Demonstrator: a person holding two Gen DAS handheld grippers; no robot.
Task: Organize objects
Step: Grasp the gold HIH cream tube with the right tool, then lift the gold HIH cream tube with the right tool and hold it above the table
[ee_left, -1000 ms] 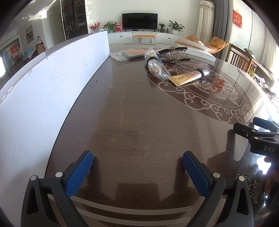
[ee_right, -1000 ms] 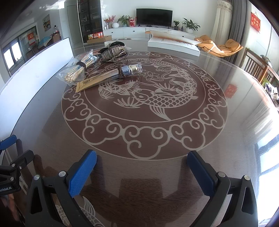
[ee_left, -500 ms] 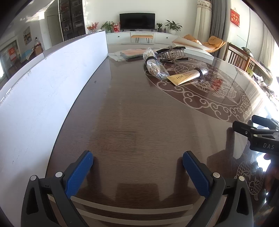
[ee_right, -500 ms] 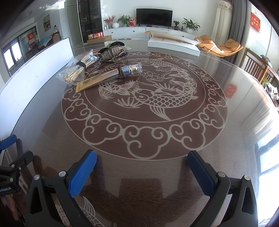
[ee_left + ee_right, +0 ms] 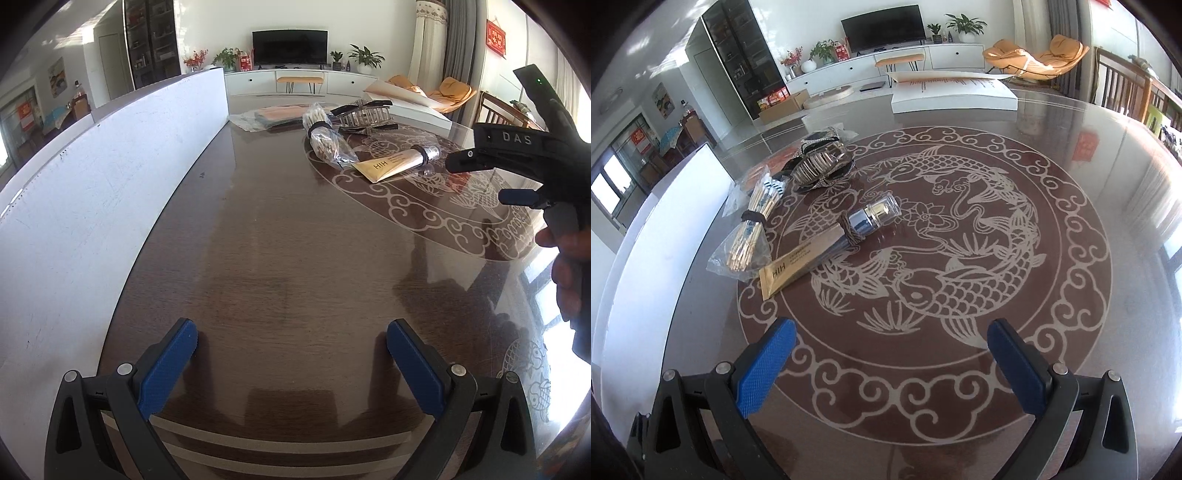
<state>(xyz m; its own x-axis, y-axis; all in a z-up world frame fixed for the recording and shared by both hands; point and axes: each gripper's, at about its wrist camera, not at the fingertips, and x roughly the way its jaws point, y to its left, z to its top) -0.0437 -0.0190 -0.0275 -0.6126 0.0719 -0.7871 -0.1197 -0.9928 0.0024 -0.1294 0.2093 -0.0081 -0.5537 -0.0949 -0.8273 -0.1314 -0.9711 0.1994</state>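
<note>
The right gripper (image 5: 890, 363), jaws apart and empty like the left gripper (image 5: 291, 365), could nudge the capped tube (image 5: 831, 245) into rolling across the slick table (image 5: 1071, 332).

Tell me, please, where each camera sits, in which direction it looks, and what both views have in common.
Left wrist: on the left gripper, low over the table, facing the TV wall; its blue fingers, the right gripper and a hand show.
Right wrist: on the right gripper, higher, tilted down at the fish pattern; only its fingers show.
Shared: gold tube, bagged sticks.
</note>
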